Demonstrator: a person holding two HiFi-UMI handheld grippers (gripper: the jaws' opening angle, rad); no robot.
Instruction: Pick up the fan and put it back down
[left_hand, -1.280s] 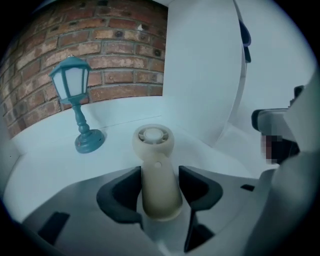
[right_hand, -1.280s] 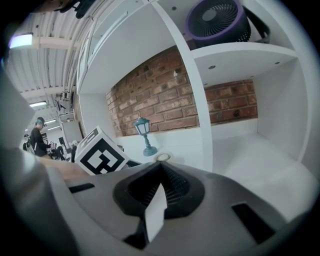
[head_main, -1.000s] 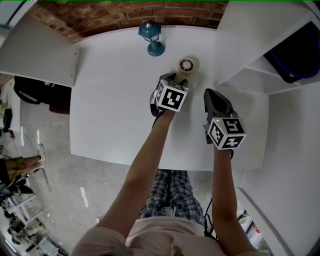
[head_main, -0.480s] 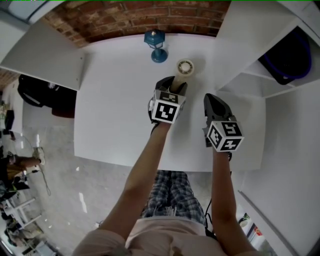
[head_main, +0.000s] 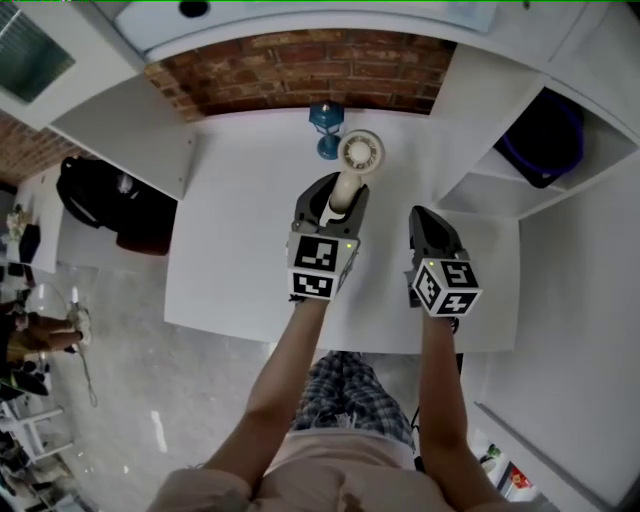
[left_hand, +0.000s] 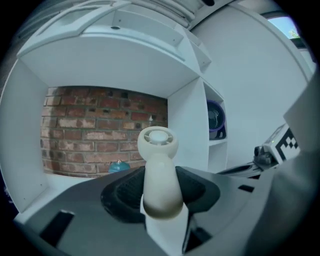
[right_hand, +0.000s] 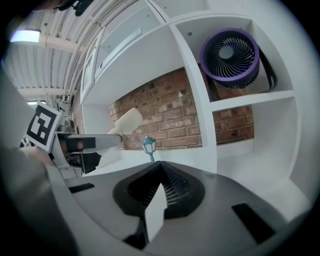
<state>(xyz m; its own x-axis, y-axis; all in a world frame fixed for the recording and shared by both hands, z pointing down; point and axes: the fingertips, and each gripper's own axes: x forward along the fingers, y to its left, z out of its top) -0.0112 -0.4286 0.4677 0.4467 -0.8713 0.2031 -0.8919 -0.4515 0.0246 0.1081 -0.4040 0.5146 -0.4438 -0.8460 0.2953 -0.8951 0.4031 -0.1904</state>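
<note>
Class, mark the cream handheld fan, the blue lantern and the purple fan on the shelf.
cream handheld fan (head_main: 360, 153), head view, on its round head.
blue lantern (head_main: 325, 120), head view, on its top.
purple fan (right_hand: 230, 55), right gripper view, on its front grille.

I'm reading across all three views and no lettering, number or brand comes through. The only marks I get are black-and-white square patterns on the marker cube (head_main: 320, 268) of the left gripper (head_main: 340, 192) and on the marker cube (head_main: 446, 287) of the right gripper (head_main: 426, 214). They're coded blocks, not words.
</note>
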